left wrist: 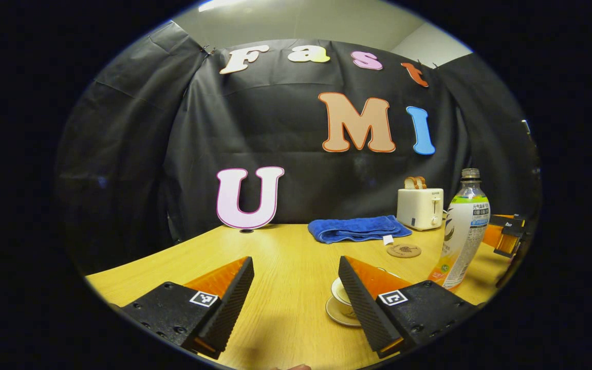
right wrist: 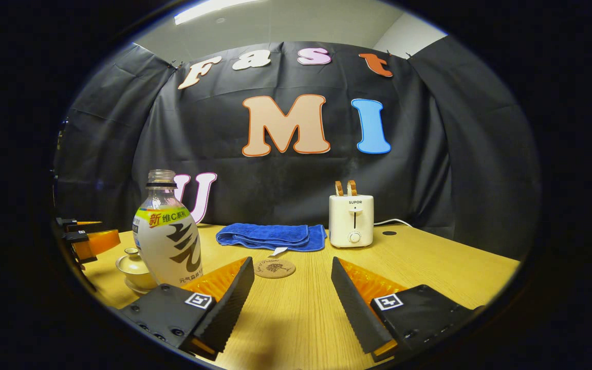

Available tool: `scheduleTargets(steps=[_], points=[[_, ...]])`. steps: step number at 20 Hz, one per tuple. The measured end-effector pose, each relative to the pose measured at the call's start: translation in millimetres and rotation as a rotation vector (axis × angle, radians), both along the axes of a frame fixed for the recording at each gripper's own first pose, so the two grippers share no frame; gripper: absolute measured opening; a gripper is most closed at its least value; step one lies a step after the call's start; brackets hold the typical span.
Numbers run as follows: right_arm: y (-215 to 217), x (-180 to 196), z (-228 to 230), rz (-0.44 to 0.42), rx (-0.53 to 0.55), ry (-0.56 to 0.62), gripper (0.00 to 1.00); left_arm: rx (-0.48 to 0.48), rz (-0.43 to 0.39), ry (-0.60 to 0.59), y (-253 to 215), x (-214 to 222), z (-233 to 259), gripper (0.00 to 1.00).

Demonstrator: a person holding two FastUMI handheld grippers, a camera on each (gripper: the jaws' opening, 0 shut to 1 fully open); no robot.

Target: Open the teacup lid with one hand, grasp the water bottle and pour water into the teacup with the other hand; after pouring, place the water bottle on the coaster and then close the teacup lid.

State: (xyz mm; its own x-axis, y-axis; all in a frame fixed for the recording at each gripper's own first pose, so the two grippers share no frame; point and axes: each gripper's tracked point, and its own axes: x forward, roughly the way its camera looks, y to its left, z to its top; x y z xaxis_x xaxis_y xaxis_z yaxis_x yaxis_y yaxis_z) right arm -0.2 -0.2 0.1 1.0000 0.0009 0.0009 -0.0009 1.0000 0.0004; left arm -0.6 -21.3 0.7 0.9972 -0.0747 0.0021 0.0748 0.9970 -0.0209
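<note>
While capless, one water bottle [right wrist: 167, 231] stands.

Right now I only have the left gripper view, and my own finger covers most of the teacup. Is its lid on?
Observer: Yes. In the right gripper view the lid sits closed on the teacup, knob up, just beside the water bottle.
Operator: Okay. Is the right gripper holding anything?
Observer: No. The right gripper is open, with nothing between its fingers.
</note>
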Motion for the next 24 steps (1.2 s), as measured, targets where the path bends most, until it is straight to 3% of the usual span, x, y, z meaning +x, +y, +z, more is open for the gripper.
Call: scheduleTargets(steps=[4,10,16,17,18,22,24], points=[[2.8,0.8,-0.1,0.012,0.000,0.001,1.00,-0.029,-0.089,-0.005,-28.9,-6.5,5.7,0.97],[2.0,0.0,0.3,0.013,0.000,0.000,0.94,0.025,-0.175,0.036,-56.9,-7.4,5.1,0.97],[4.0,1.0,0.3,0.020,0.001,0.000,0.94,0.062,-0.193,0.126,-68.6,-1.7,-15.4,0.96],[3.7,0.3,0.2,0.020,0.001,0.001,1.00,0.071,-0.191,0.132,-69.4,-0.9,-15.8,0.95],[3.4,-0.2,0.3,0.020,0.001,0.000,0.94,0.078,-0.186,0.138,-69.1,0.2,-17.1,0.95],[3.6,0.1,0.3,0.020,0.000,0.001,1.00,0.094,-0.192,0.165,-76.4,4.3,-24.7,0.91],[3.7,0.2,0.2,0.020,0.000,0.001,0.98,0.099,-0.200,0.179,-79.5,5.2,-28.6,0.84]])
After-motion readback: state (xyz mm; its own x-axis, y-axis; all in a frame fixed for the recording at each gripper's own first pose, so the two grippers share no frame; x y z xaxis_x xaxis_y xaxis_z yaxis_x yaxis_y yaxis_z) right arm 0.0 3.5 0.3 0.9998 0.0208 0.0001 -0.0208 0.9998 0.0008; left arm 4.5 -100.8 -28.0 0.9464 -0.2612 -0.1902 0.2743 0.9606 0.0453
